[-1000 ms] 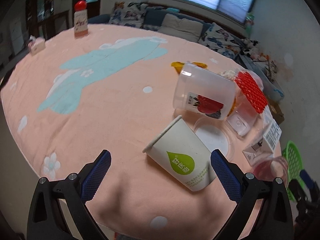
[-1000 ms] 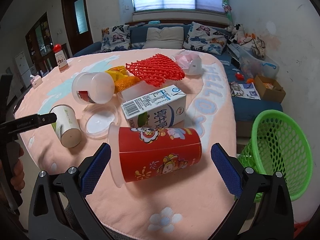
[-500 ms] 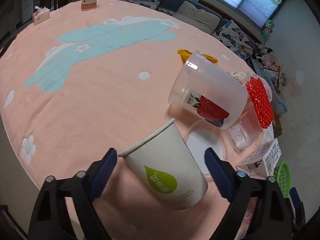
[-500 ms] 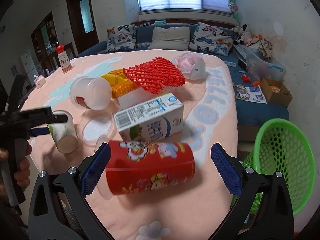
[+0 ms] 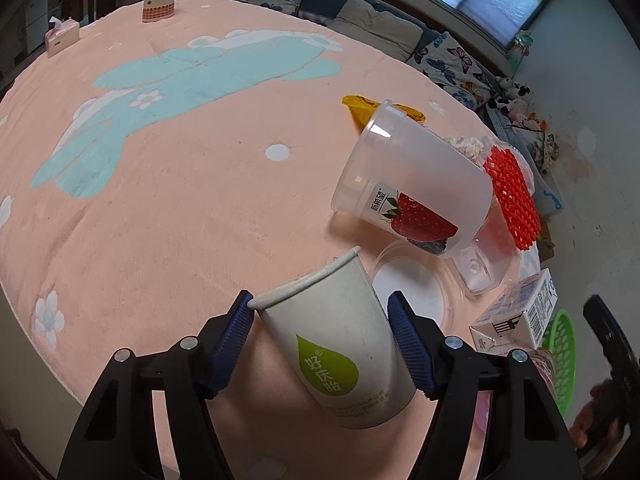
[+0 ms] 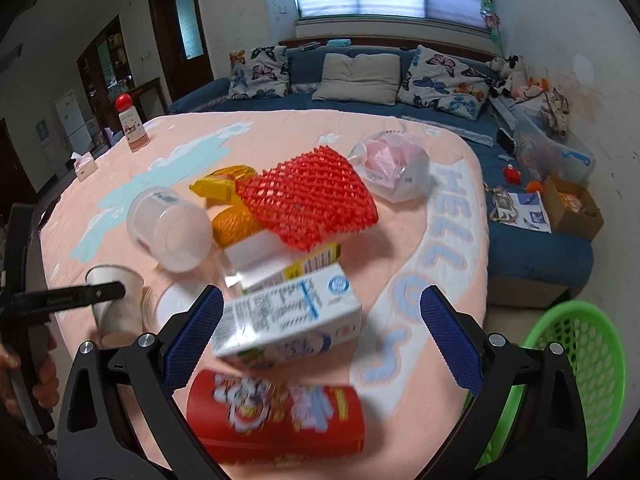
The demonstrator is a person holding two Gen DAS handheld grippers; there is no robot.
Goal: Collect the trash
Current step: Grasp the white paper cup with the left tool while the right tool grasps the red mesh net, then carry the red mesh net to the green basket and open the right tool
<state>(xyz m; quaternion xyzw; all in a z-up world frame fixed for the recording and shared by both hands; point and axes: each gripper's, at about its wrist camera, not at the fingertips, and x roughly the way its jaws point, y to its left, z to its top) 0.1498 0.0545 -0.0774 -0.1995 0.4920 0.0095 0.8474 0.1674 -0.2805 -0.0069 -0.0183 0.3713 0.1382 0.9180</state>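
Living rm w/ a blue sofa (image 6: 360, 108) under the window; a round table (image 5: 160, 200) in a peach cloth is carrying the trash. A green mesh basket (image 6: 580, 368) is sitting on the floor off the table's edge, nr the right gripper. On the cloth, a red foam net (image 6: 308, 200) is lying over a box, a frosted strawberry cup (image 5: 412, 184) is lying on its side, a milk carton (image 6: 288, 320) and a red cartoon cup (image 6: 280, 416) are blurring just ahead of the right gripper (image 6: 320, 332), whose jaws are standing wide w/ nothing gripped. The left gripper (image 5: 320, 336) is closing in on a white paper cup (image 5: 336, 348) lying tipped nr the table edge: cup btwn the 2 pads, left pad at the rim, right pad by the wall; firm grip can't be told.
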